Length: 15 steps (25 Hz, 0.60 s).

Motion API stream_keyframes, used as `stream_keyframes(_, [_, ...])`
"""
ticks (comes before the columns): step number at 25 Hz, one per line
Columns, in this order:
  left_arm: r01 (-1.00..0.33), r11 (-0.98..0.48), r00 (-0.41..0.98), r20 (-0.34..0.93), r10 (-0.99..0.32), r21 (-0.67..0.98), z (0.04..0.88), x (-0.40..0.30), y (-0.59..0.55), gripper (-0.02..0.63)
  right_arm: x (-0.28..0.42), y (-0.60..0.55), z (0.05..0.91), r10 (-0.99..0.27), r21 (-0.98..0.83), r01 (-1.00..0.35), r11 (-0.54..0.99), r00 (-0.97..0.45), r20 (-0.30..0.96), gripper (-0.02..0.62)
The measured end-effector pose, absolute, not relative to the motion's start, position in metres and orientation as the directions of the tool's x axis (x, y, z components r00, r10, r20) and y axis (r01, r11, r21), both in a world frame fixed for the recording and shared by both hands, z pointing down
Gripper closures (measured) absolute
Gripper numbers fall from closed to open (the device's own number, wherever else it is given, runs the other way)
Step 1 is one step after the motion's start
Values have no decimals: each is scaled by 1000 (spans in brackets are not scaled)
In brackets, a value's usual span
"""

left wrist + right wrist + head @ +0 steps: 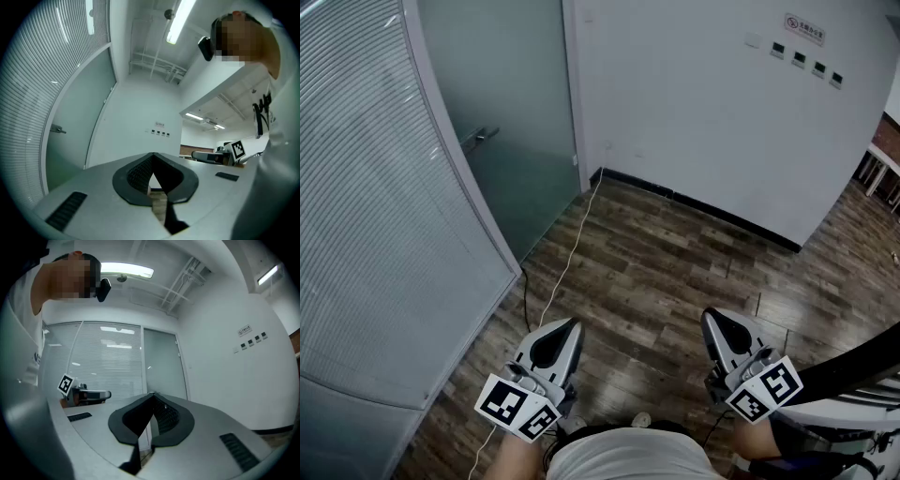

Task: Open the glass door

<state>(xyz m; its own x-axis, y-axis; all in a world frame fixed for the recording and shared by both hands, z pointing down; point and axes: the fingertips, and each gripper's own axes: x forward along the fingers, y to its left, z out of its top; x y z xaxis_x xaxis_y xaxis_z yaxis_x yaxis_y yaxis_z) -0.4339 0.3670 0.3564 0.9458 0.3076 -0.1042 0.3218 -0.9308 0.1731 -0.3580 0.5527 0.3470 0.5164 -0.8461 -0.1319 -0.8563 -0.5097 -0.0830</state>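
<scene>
Upper left of the head view: facing the glass door (511,122), frosted, its handle (478,138) near the left edge, sitting between a slatted partition (366,234) and a white wall (703,103). Bottom left: holding the left gripper (573,323) over the wood floor (656,262), jaws pressed together, gripping nothing, well apart from the door. Bottom right: holding the right gripper (710,315) likewise, jaws together, empty. Centre left: trailing down the floor from the door's lower corner, a white cable (567,253). Upper right: showing on the wall, a row of switches (806,61) just below a small sign (804,28).
</scene>
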Motion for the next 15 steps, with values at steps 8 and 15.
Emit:
stream_keyframes(8, [289,-939,956,-108,273,187,370,-406,413,606,-319,595,360,-865,-86,-870,-485,492,-101,600])
stream_keyframes(15, [250,-945,968,-89,236,210,381,-387,414,606,-298,592,372,-892,-104,-893,-437,446,-78,600])
